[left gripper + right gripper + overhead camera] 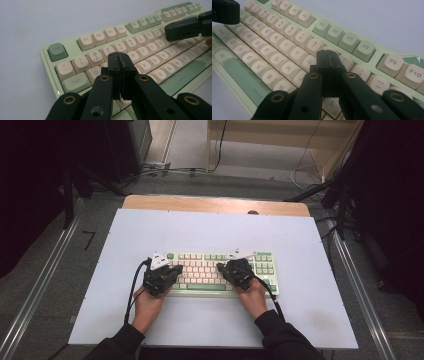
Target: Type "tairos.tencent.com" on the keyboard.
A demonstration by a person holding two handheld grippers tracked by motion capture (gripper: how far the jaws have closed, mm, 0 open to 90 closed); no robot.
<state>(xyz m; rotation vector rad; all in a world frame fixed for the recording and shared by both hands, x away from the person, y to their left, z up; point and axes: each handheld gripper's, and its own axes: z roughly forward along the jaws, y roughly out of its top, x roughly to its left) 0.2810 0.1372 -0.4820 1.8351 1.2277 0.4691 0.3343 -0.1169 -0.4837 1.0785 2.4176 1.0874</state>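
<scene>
Both tongs are clenched with nothing between the jaws, most likely so that each closed tip works as one blunt finger for pressing keys.

The left tongs (122, 62) hang over the left part of the keyboard (262, 265). In the left gripper view the closed tip sits right above the W/E area, with Q (95, 73) just beside it on one side and R (133, 55) on the other. I cannot tell whether it touches a key or hovers just off it.

The right tongs (327, 61) sit over the middle-right letters. In the right gripper view the tip covers the I/K area, with U (310, 61) just beside it and L (332, 102) just under the jaws, nearer the camera. Contact cannot be told here either.

The keyboard lies flat on the white table (125, 285), square to the person, so both hands (150, 304) can come in from the near edge like a typist's. In the high view the tongs sit well apart, one over each half, with the space bar (206, 287) between and just below them. Looks like a typing posture.
</scene>
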